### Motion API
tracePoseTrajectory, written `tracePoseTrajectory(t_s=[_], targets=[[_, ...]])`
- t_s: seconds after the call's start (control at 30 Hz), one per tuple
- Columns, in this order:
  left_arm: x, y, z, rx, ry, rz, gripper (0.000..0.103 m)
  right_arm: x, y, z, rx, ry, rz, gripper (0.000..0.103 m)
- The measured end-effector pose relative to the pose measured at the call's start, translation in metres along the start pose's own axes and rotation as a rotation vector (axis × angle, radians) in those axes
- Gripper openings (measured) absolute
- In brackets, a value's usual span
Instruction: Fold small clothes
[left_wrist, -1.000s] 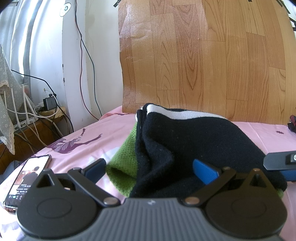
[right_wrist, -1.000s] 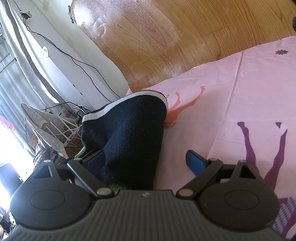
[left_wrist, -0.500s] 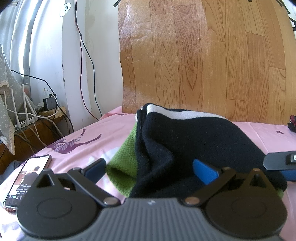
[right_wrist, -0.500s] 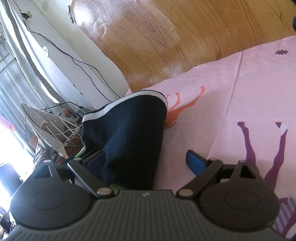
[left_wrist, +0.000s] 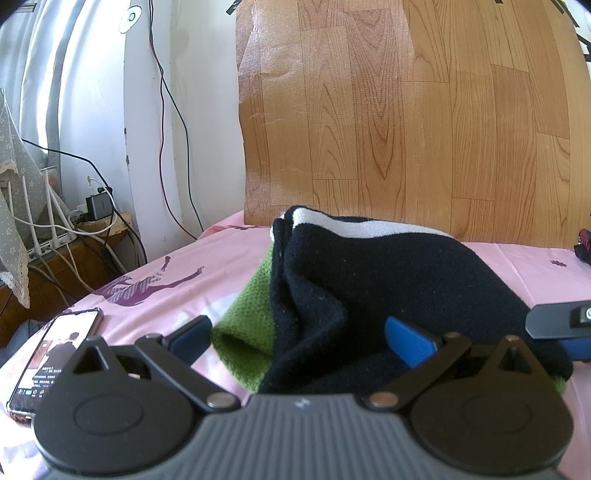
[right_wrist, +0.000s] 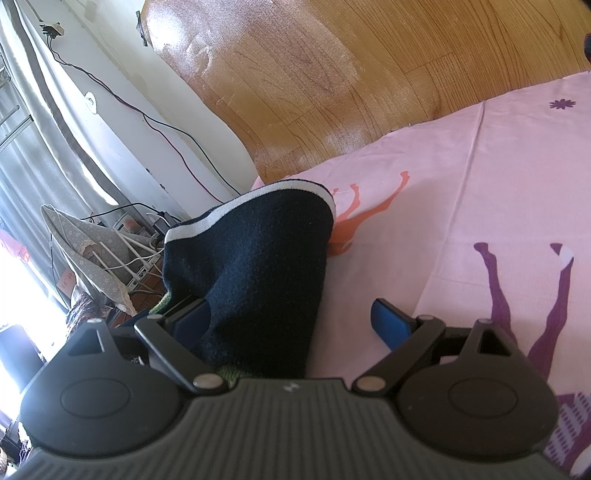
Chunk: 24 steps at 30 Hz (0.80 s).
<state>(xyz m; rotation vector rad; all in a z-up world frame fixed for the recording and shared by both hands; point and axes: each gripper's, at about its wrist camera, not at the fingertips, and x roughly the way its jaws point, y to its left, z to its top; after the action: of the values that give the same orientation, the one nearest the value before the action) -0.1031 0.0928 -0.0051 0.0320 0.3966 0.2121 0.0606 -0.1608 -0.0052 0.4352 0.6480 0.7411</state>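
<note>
So your left claw (left_wrist: 299, 334) was spread wide, both blue fingers (left_wrist: 406, 339) well apart, with the near end of the clothes pile sitting in the gap between them. Nothing pinched as far as I could see; the right finger lay against the black knit and the left one stood just beside the green knit, apart from it.

Your right claw (right_wrist: 291, 321) was wide open too. Its left finger was tucked in against the dark fabric and half hidden by it, while the right finger (right_wrist: 389, 319) hung over bare sheet, so it had no grip on anything.

That pile was a black knitted garment (left_wrist: 369, 280) with a white stripe (left_wrist: 369, 227) along its far edge, bunched up on top of a green knitted piece (left_wrist: 255, 321) that poked out on the left. It all lay on the bed, on a pink sheet (right_wrist: 480, 192) printed with purple and orange figures, near the wood-grain panel (left_wrist: 406, 110) at the back.

A phone (left_wrist: 51, 354) with its screen lit lay on the sheet off to the left of your left claw. In the left wrist view, part of your other claw showed at the right edge, up against the pile.
</note>
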Motion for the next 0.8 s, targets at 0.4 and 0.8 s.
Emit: tracePoseTrajectory(t_s=[0.4, 0.8], targets=[[-0.017, 0.058, 0.007, -0.208, 0.064, -0.163, 0.103, 0.000, 0.001, -0.002, 0.003, 0.009, 0.015, 0.095], [0.033, 0.085, 0.043, -0.237, 0.294, -0.284, 0.103, 0.006, 0.004, 0.003, -0.017, 0.048, 0.010, 0.096]])
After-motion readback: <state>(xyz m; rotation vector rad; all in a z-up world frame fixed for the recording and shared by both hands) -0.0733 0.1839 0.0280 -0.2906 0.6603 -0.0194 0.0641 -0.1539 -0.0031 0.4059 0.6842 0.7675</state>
